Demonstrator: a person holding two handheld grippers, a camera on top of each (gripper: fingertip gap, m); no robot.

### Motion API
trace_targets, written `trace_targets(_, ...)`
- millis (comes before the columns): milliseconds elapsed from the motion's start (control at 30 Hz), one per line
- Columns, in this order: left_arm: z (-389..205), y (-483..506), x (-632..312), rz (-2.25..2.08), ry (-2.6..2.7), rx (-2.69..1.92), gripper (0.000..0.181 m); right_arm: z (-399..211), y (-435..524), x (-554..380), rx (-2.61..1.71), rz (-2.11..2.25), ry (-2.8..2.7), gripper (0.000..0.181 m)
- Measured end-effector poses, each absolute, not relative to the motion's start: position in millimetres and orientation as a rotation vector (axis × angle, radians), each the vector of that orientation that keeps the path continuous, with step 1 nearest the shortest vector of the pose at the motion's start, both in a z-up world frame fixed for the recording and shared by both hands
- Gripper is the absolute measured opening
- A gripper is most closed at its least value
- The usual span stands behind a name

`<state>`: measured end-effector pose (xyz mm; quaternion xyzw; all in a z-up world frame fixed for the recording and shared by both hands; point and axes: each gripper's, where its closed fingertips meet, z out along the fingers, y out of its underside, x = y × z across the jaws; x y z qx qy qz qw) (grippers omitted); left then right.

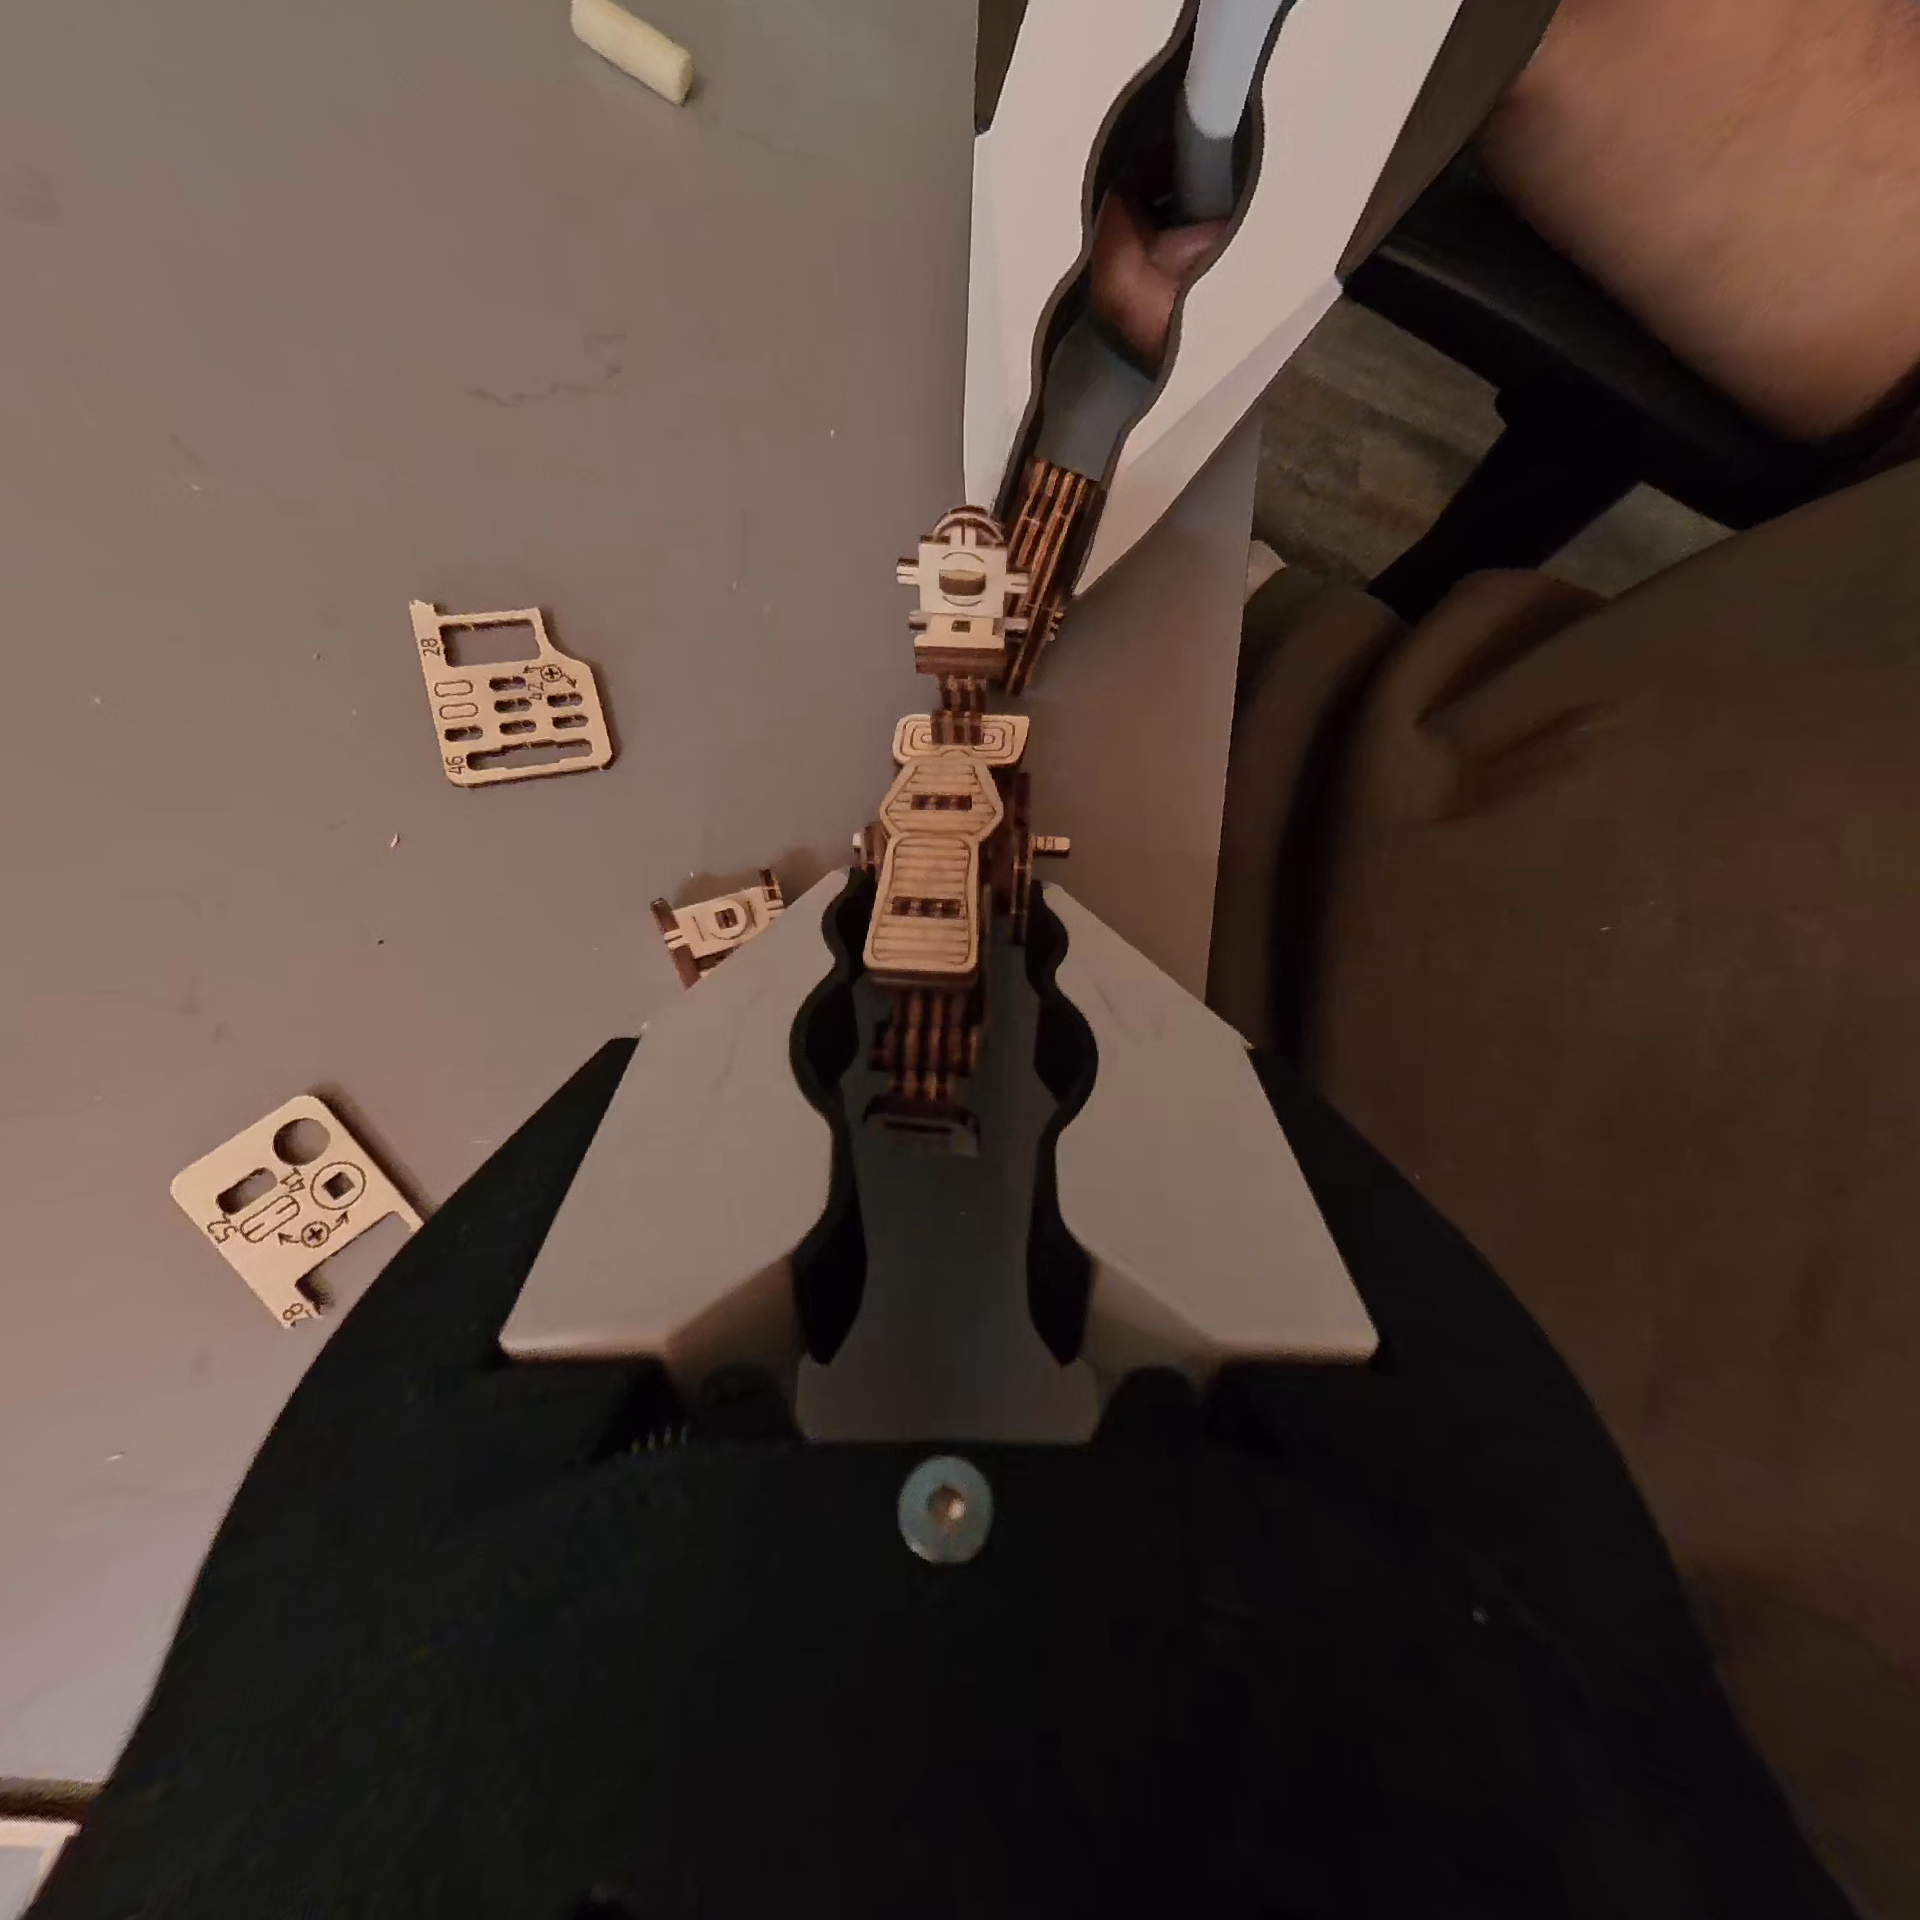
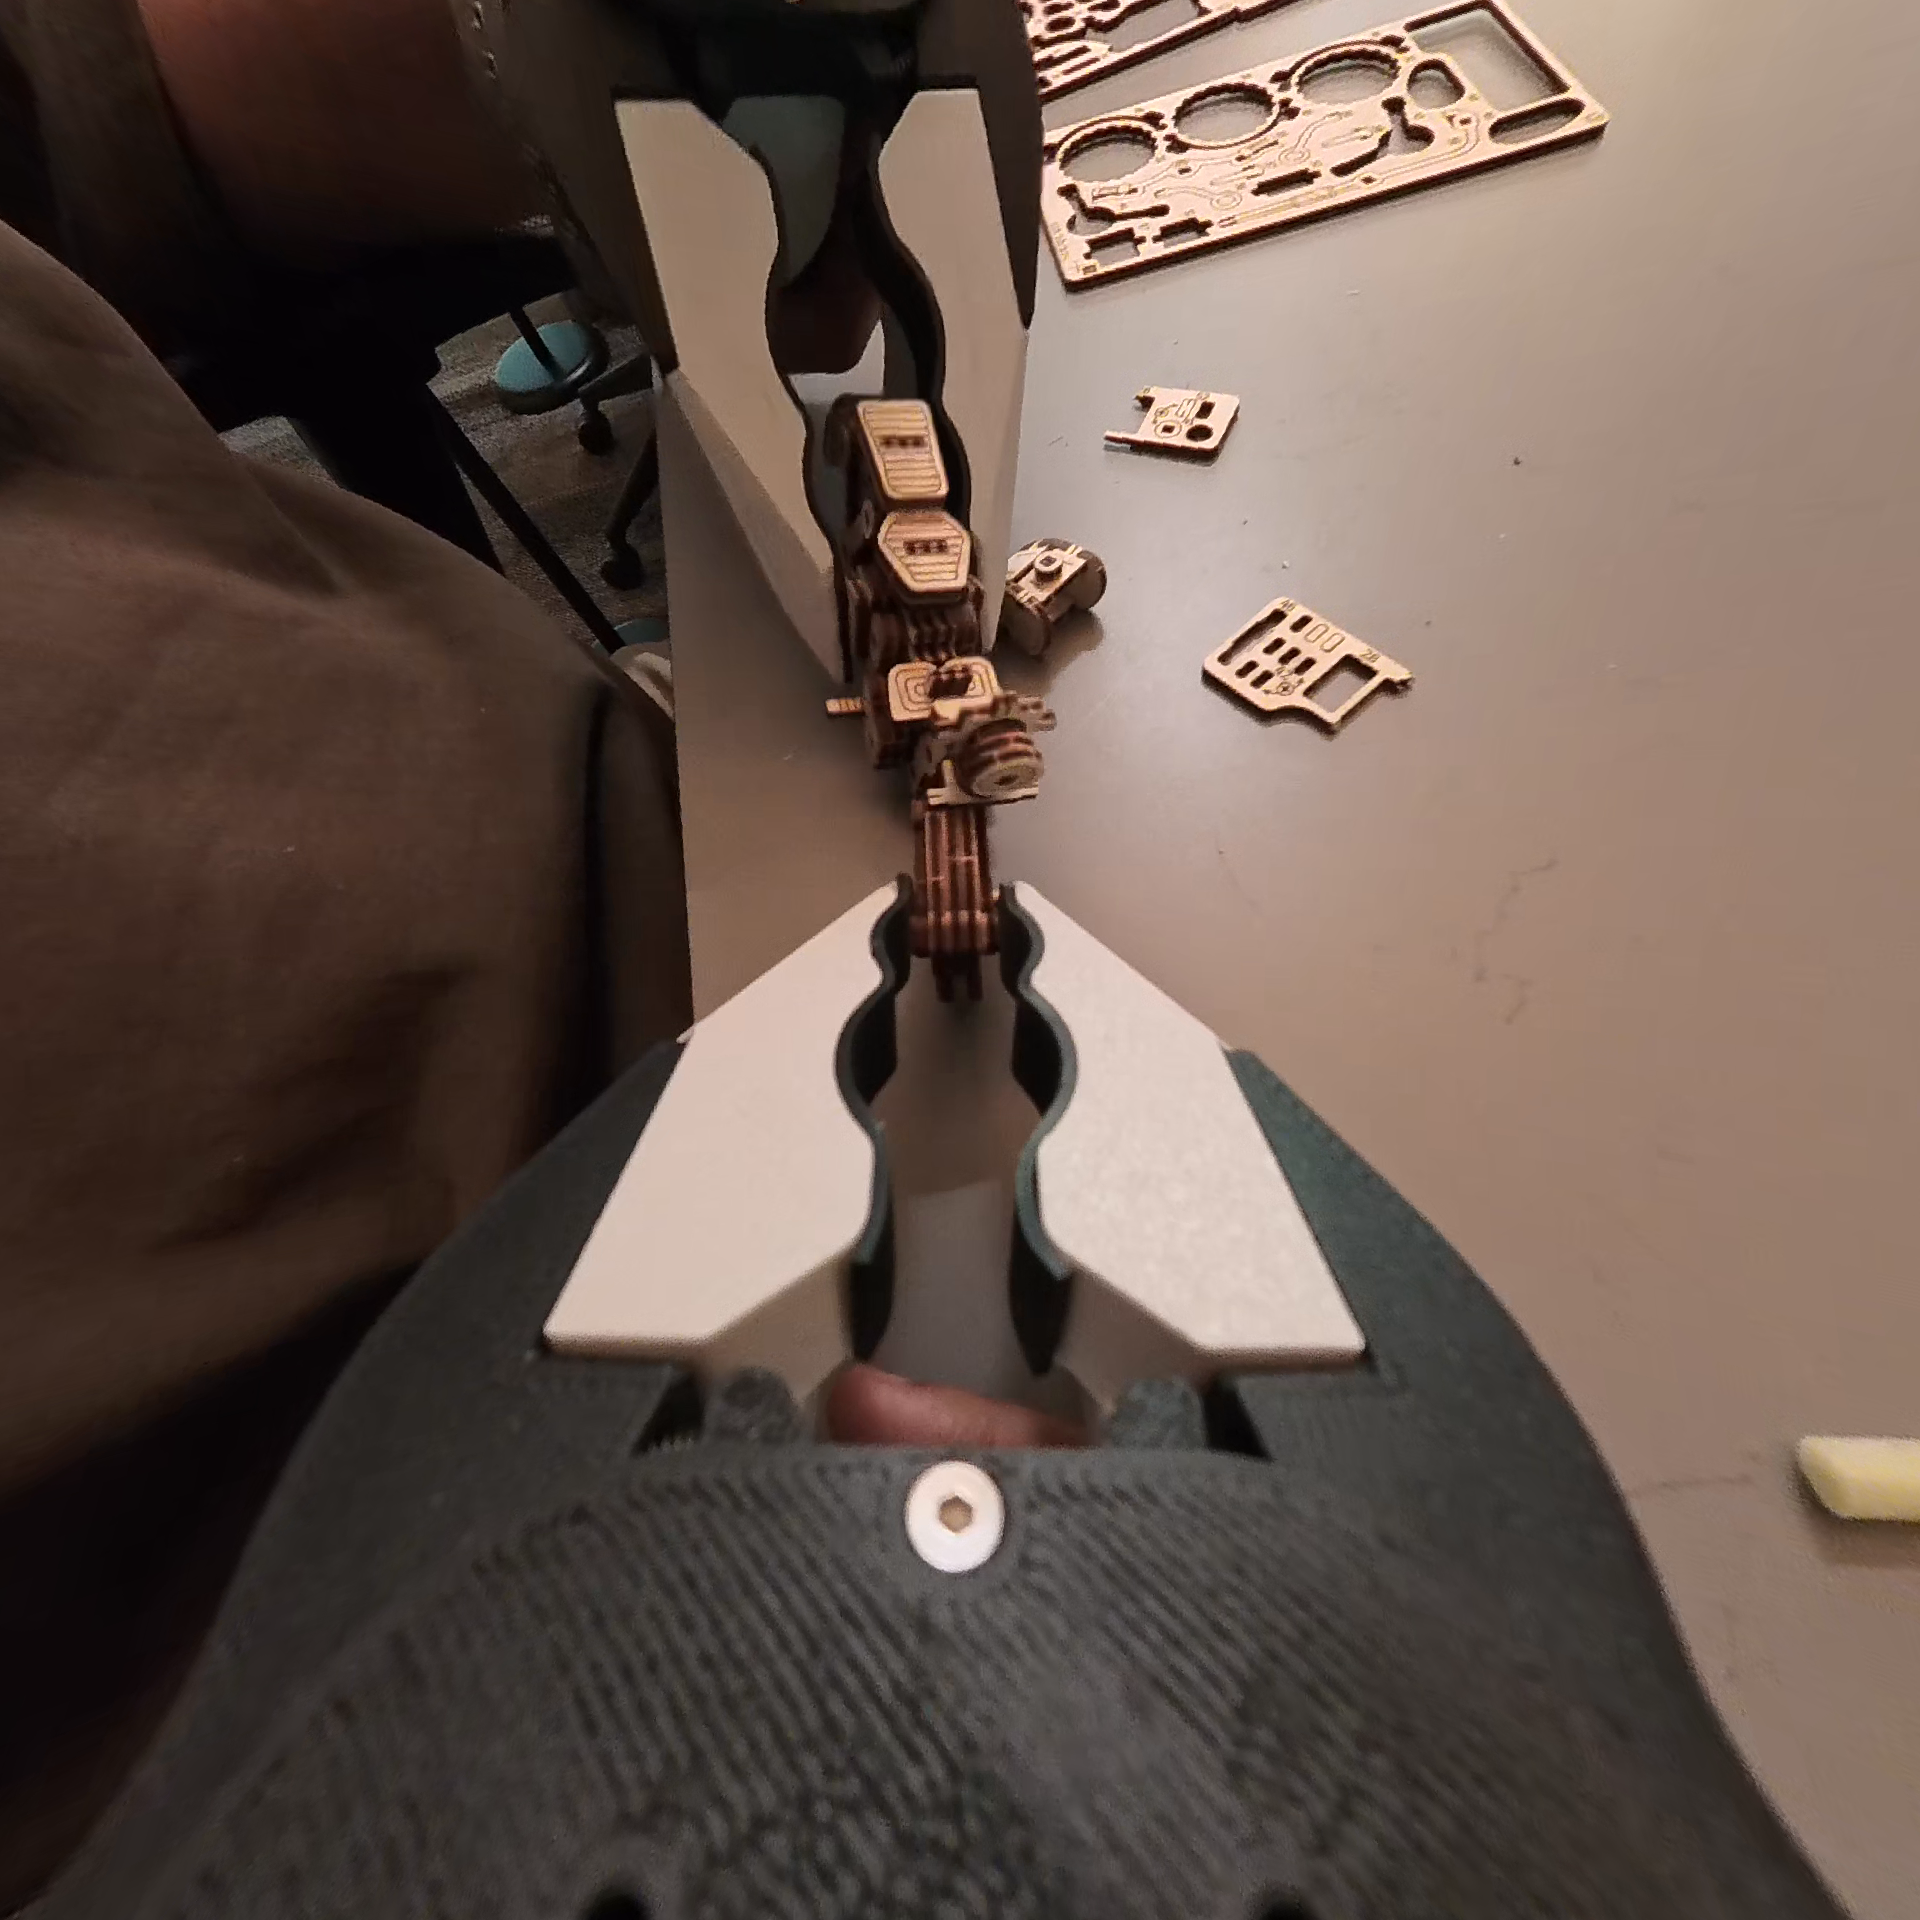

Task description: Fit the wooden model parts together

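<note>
A long wooden model (image 1: 940, 821) with ribbed plates on top hangs over the grey table's near edge, held between both grippers. My left gripper (image 1: 940, 904) is shut on its rear end. My right gripper (image 1: 1044, 551) reaches in from the top of the left wrist view and is shut on a layered wooden arm (image 1: 1049, 540) at the model's front. In the right wrist view my right gripper (image 2: 956, 894) pinches that arm (image 2: 951, 883). A round-faced head piece (image 2: 997, 769) sits just beyond it. The left gripper (image 2: 914, 634) clamps the model's far end (image 2: 920, 561).
On the table (image 1: 312, 416) lie two small cut-out wooden panels (image 1: 509, 696) (image 1: 291, 1205), a small wooden sub-assembly (image 1: 717, 925) and a cream foam piece (image 1: 634, 47). Larger punched sheets (image 2: 1320, 156) lie at the back. The table edge (image 2: 681, 831) borders a person's brown clothing (image 2: 260, 831). Some 7 centimetres of space lies between my two pairs of fingers.
</note>
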<state>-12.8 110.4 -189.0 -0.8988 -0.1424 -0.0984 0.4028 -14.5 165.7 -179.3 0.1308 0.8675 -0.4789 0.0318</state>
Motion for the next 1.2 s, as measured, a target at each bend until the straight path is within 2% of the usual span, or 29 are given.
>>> trace_targets(33, -188, 110, -13, -0.254, -0.362, -2.262, 0.027, -179, 166, -15, 0.403, -1.474, 2.671, 0.015)
trace_targets(733, -183, 124, -7, -0.313, -0.375, -2.163, 0.028, -179, 166, -15, 0.428, -1.476, 2.643, 0.015)
trace_targets(1200, -182, 122, -14, -0.194, -0.343, -2.192, 0.031, -179, 166, -15, 0.429, -1.476, 2.646, 0.014)
